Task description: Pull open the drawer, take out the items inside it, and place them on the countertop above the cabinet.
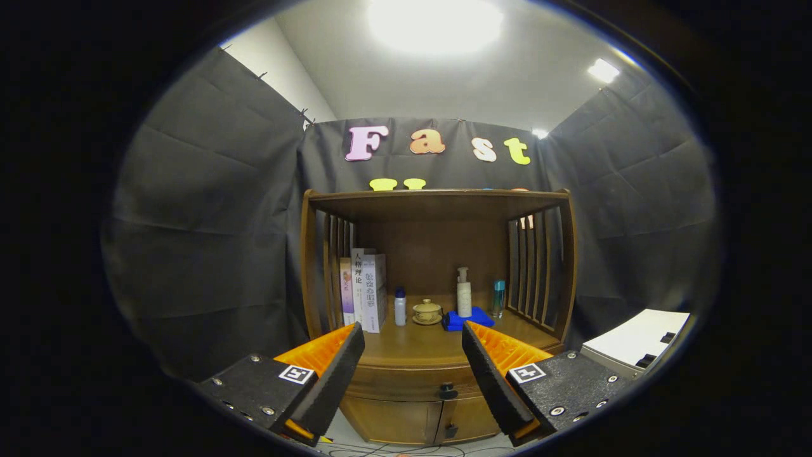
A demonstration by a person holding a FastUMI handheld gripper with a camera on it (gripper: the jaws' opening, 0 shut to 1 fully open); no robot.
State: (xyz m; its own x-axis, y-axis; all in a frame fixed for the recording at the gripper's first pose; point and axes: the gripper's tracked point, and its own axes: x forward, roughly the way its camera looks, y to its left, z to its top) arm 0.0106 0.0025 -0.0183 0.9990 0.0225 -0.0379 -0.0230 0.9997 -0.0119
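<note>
A wooden cabinet [438, 355] stands ahead against the booth wall. Its drawer [412, 388] is closed, with a small dark knob [448, 388] on its front, below and between my fingertips. My gripper [413, 336] is open and holds nothing, some way in front of the cabinet. The countertop [419, 346] above the drawer lies beyond my fingers. What is inside the drawer is hidden.
On the countertop stand several books [365, 289] at the left, a small white bottle [399, 306], a lidded cup on a saucer [427, 311], a pump bottle [464, 293] on a blue cloth [468, 318], and a teal bottle [499, 298]. Two lower doors [431, 422] sit under the drawer. A white box [637, 339] lies at the right.
</note>
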